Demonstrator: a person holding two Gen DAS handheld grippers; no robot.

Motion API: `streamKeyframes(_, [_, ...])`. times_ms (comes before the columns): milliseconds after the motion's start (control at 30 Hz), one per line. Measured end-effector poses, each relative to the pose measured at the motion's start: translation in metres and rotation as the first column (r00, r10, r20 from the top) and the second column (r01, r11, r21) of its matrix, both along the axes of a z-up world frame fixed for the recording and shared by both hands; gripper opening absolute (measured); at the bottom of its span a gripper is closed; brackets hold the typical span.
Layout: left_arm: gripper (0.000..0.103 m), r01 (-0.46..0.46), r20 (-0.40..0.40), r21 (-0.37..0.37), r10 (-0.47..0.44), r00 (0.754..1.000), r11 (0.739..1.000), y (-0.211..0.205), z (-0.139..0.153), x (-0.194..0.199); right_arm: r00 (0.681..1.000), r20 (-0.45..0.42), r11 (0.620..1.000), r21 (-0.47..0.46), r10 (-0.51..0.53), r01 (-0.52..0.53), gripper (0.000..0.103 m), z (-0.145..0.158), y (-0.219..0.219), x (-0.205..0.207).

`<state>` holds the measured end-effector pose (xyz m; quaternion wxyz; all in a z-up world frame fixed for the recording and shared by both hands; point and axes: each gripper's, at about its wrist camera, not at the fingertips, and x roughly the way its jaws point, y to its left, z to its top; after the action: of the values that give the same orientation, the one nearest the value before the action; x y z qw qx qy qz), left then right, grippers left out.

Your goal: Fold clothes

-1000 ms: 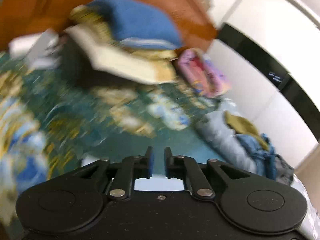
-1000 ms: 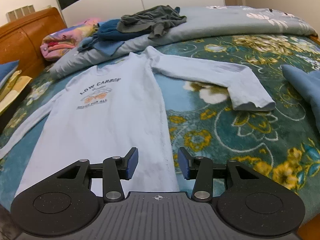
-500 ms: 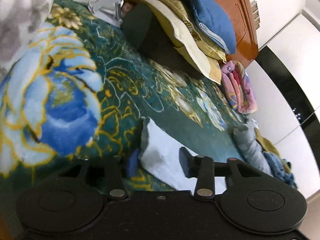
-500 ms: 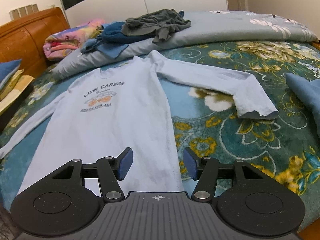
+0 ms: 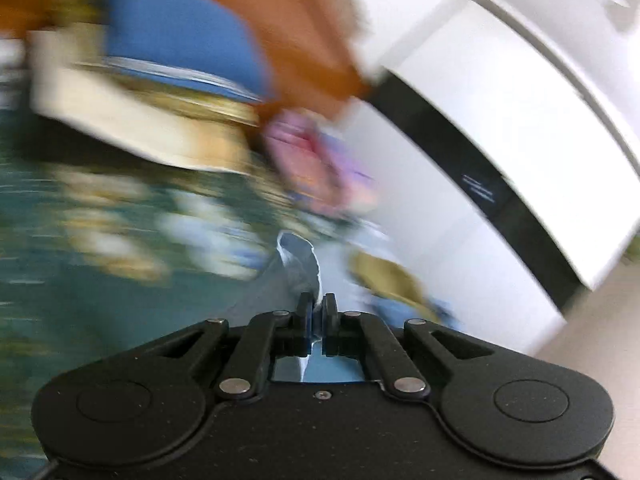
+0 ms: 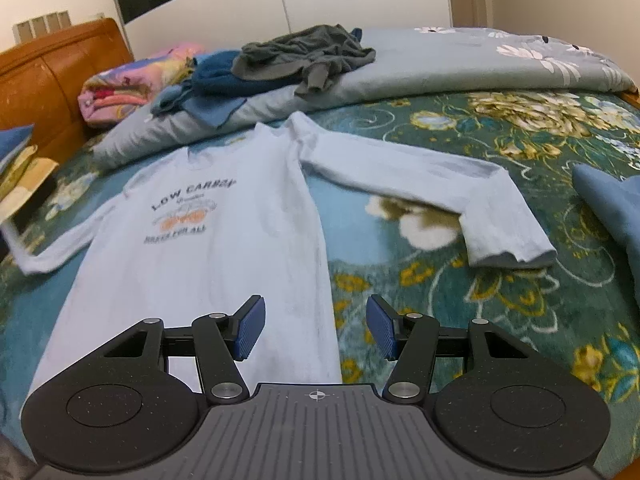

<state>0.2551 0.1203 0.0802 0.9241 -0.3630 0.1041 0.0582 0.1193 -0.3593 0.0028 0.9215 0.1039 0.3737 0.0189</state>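
A light blue long-sleeved shirt (image 6: 200, 248) with a "LOW CARBON" print lies face up on the floral green bedspread (image 6: 460, 300). Its right sleeve (image 6: 440, 184) stretches out to the right. Its left sleeve (image 6: 52, 256) bends back near the left edge. In the blurred left wrist view, my left gripper (image 5: 316, 312) is shut on a bunched piece of the pale blue sleeve (image 5: 298, 264), which sticks up past the fingertips above the bed. My right gripper (image 6: 316, 326) hangs open over the shirt's lower hem with nothing between its pads.
A rolled grey duvet (image 6: 440, 68) crosses the far side and carries a loose pile of dark clothes (image 6: 304, 56). A folded pink blanket (image 6: 128, 88), pillows (image 5: 168, 40) and an orange headboard (image 6: 60, 64) stand at the left. A dark blue garment (image 6: 612, 204) lies at the right edge.
My left gripper closed on the sleeve end and swung up and away with it, so its view is blurred. The left sleeve's end has drawn in. The right jaws widened slightly; that hand stayed put.
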Motion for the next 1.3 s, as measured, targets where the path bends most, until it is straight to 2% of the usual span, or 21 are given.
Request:
streamKeyframes(67, [0.001,0.127,0.011,0.024,-0.127,0.992,0.992,-0.042,0.015,0.036,1.000,0.001,1.000,0.009,-0.006,0.006,0.053,-0.003,-0.003,0.005])
streamKeyframes(133, [0.001,0.228,-0.002,0.070,-0.228,0.974,0.971,-0.090,0.018,0.062,1.000,-0.002,1.000,0.014,-0.013,0.013,0.053,-0.007,-0.008,0.008])
streamKeyframes(267, [0.001,0.381,-0.070,0.167,-0.375,0.924,0.909,-0.187,0.004,0.103,0.999,-0.012,0.999,0.019,-0.039,0.039,0.053,-0.015,-0.024,0.011])
streamKeyframes(433, [0.001,0.504,-0.180,0.203,-0.474,0.862,0.839,-0.278,-0.035,0.133,0.997,-0.026,0.997,0.021,-0.076,0.077,0.053,-0.024,-0.046,0.010])
streamKeyframes(600, [0.004,0.556,-0.320,0.266,-0.472,0.821,0.787,-0.326,-0.072,0.155,0.996,-0.031,0.996,0.013,-0.089,0.089,0.053,-0.029,-0.060,0.008])
streamKeyframes(633, [0.008,0.573,-0.356,0.270,-0.472,0.806,0.774,-0.331,-0.080,0.160,0.995,-0.032,0.996,0.013,-0.091,0.091,0.053,-0.029,-0.061,0.007])
streamKeyframes(667, [0.018,0.597,-0.391,0.264,-0.482,0.784,0.758,-0.335,-0.087,0.163,0.995,-0.034,0.995,0.015,-0.094,0.095,0.053,-0.030,-0.062,0.007])
streamKeyframes(700, [0.034,0.625,-0.418,0.251,-0.500,0.759,0.739,-0.336,-0.092,0.162,0.995,-0.035,0.995,0.017,-0.096,0.097,0.053,-0.031,-0.063,0.007])
streamKeyframes(733, [0.041,0.646,-0.431,0.237,-0.517,0.739,0.725,-0.333,-0.096,0.161,0.995,-0.037,0.995,0.019,-0.097,0.098,0.053,-0.032,-0.064,0.007])
streamKeyframes(800, [0.045,0.671,-0.419,0.217,-0.553,0.720,0.709,-0.323,-0.099,0.149,0.995,-0.037,0.995,0.020,-0.098,0.098,0.053,-0.033,-0.064,0.007])
streamKeyframes(867, [0.048,0.684,-0.384,0.152,-0.595,0.706,0.714,-0.303,-0.092,0.131,0.994,-0.033,0.995,0.022,-0.101,0.101,0.053,-0.033,-0.063,0.007])
streamKeyframes(900, [0.054,0.676,-0.359,0.119,-0.603,0.712,0.728,-0.286,-0.086,0.120,0.995,-0.025,0.994,0.026,-0.101,0.102,0.053,-0.031,-0.063,0.007])
streamKeyframes(967, [0.059,0.648,-0.307,0.057,-0.605,0.735,0.759,-0.249,-0.074,0.093,0.995,-0.002,0.994,0.026,-0.103,0.103,0.053,-0.026,-0.063,0.006])
streamKeyframes(1033, [0.061,0.601,-0.276,0.026,-0.572,0.772,0.799,-0.207,-0.064,0.063,0.992,0.022,0.992,0.015,-0.122,0.121,0.053,-0.022,-0.068,0.006])
streamKeyframes(1100, [0.063,0.542,-0.285,0.032,-0.512,0.810,0.840,-0.170,-0.059,0.033,0.984,0.030,0.985,-0.008,-0.174,0.175,0.053,-0.019,-0.076,0.009])
streamKeyframes(1200, [0.064,0.460,-0.324,0.063,-0.418,0.849,0.886,-0.119,-0.059,-0.011,0.977,0.029,0.974,-0.068,-0.213,0.214,0.053,-0.017,-0.086,0.018])
streamKeyframes(1300, [0.065,0.378,-0.373,0.044,-0.336,0.865,0.925,-0.076,-0.066,-0.053,0.983,0.021,0.976,-0.112,-0.184,0.185,0.054,-0.019,-0.087,0.034])
